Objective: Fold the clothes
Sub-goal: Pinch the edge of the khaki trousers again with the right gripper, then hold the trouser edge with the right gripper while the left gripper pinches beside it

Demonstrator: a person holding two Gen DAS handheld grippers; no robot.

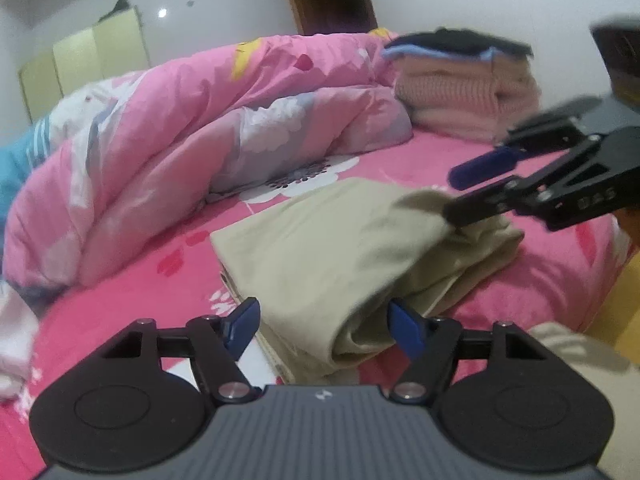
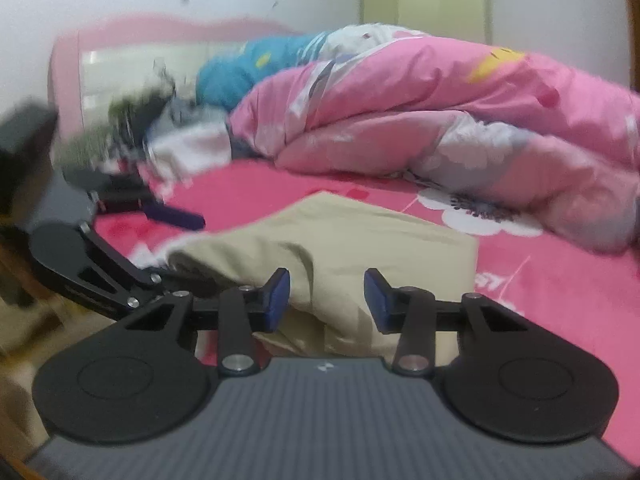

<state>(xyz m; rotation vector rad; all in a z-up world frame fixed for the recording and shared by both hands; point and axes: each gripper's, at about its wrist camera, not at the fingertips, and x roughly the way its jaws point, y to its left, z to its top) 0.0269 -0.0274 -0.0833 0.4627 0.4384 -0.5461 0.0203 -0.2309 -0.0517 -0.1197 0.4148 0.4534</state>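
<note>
A folded beige garment [image 1: 340, 248] lies on the pink flowered bed sheet [image 1: 132, 300]. My left gripper [image 1: 324, 326] stands at the garment's near end, its blue pads set wide on either side of the rolled fold. My right gripper [image 1: 460, 192] reaches in from the right at the garment's far corner, with its fingers apart. In the right wrist view the beige garment [image 2: 360, 240] bulges up between the spread pads of my right gripper [image 2: 328, 302], and a gap shows beside the right pad. The left gripper [image 2: 168, 248] is at that view's left edge.
A stack of folded clothes [image 1: 460, 88], pink knits under dark and blue pieces, stands at the back right. A bunched pink quilt [image 1: 180, 140] fills the back and left of the bed. Loose unfolded clothes [image 2: 160, 140] lie near the headboard [image 2: 132, 40]. The mattress edge [image 1: 616, 312] runs at the right.
</note>
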